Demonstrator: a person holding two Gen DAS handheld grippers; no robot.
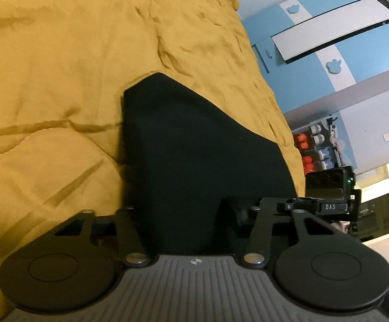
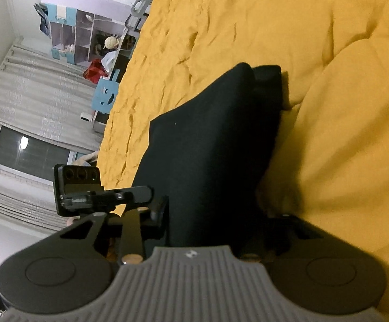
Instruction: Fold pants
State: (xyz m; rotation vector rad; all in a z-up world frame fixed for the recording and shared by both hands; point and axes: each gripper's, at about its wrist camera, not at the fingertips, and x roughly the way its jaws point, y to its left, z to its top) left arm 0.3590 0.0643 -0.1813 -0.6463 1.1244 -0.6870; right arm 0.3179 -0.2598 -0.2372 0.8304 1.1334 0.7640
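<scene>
Left wrist: black pants (image 1: 194, 147) on yellow bedspread (image 1: 60, 80)

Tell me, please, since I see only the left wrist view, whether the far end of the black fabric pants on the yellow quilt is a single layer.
Observer: No. In the right wrist view the black fabric pants end in two rounded folds, side by side.
Operator: Thank you. What lies beyond the yellow quilt on that side?
Observer: Grey patterned curtains hang over a dark window.
</scene>
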